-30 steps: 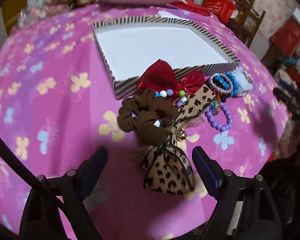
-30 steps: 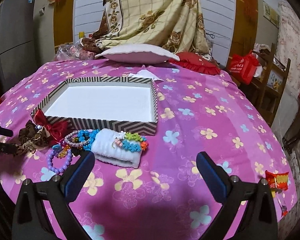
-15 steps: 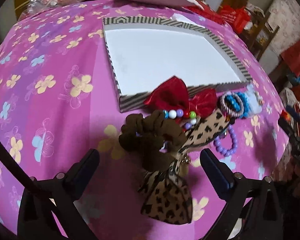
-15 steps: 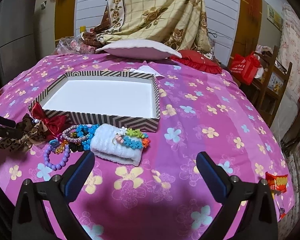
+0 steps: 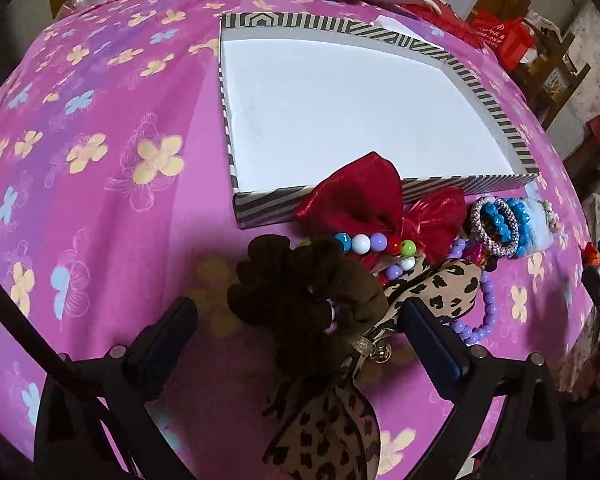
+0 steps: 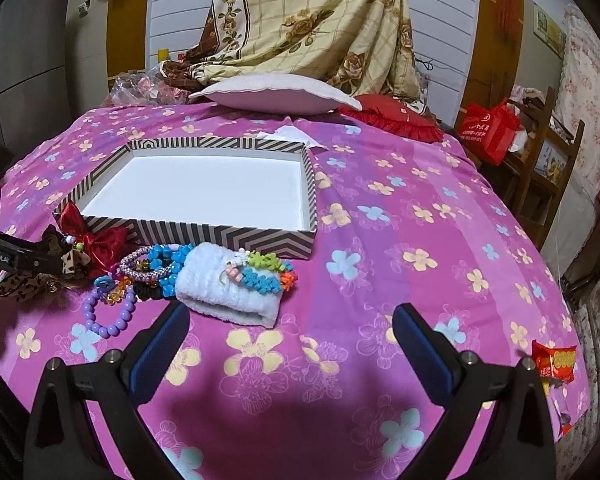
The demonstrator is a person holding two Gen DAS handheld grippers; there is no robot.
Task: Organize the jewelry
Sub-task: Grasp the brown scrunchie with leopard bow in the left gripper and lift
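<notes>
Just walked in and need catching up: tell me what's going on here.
A person is sorting hair accessories and bracelets. The left tongs, whose jaws have just been opening, straddle the brown scrunchie without pressing it. The right tongs hang open over the cloth. The striped box holds nothing yet.

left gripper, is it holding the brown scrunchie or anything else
Nothing is held. The left gripper is open, its fingers apart on either side of the brown scrunchie without pressing it. The right gripper is open too.
</notes>
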